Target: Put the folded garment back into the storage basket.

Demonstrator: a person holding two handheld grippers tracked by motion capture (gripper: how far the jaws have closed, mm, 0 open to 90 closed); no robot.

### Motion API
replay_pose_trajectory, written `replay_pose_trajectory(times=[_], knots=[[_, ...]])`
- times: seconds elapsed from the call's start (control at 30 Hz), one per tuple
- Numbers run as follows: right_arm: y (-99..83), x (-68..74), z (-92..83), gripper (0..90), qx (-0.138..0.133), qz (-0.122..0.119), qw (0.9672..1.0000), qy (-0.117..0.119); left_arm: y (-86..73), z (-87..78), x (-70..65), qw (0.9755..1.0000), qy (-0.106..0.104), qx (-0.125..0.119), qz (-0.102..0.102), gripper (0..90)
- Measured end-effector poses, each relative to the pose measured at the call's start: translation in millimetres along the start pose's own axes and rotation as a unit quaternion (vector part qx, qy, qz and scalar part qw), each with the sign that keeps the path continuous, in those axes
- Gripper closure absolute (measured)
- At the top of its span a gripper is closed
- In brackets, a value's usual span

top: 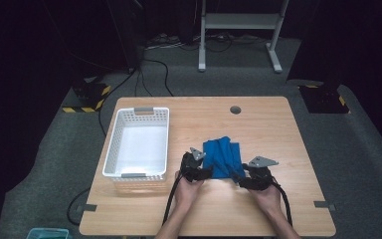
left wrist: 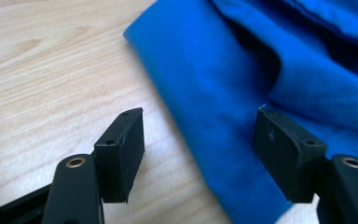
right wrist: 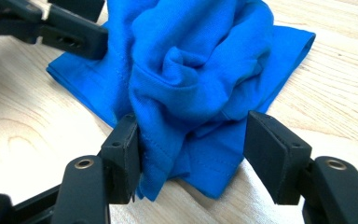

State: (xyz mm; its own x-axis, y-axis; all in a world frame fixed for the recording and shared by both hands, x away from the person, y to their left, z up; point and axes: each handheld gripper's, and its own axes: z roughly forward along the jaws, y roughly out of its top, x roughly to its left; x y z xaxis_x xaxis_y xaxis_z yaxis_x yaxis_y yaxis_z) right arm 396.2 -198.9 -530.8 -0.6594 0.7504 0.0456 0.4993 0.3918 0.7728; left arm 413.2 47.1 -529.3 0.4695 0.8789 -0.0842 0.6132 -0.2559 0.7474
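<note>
Right now the blue cloth (top: 222, 157) sits between both wide-open claws: left claw (top: 202, 172) at seven, right claw (top: 239, 178) at five.

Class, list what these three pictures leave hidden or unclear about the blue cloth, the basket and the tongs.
- Blue cloth: high view, near edge covered by both tongs; too small to tell what garment.
- Left tongs: left gripper view, body cut off at the bottom edge.
- White basket: high view, near inner wall hidden by its rim.

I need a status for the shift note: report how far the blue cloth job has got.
Done: blue cloth partly folded, bunched on the table. In hand: left gripper and right gripper both open, straddling its near edge, no grip. Left: tidy the fold; white basket holds nothing.
</note>
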Motion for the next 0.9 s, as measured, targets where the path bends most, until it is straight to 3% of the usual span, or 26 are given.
replay_pose_trajectory(times=[0.37,0.9], knots=[[-4.1,-9.9,-17.3,37.2,-0.016,0.005,0.9999,-0.006,11.2,13.5,7.2,0.9995,-0.018,-0.001,-0.027,32.2],[-20.2,-32.5,-37.5,35.1,-0.039,0.031,0.9988,0.001,18.8,27.7,1.5,0.9994,-0.024,0.008,-0.024,30.4]])
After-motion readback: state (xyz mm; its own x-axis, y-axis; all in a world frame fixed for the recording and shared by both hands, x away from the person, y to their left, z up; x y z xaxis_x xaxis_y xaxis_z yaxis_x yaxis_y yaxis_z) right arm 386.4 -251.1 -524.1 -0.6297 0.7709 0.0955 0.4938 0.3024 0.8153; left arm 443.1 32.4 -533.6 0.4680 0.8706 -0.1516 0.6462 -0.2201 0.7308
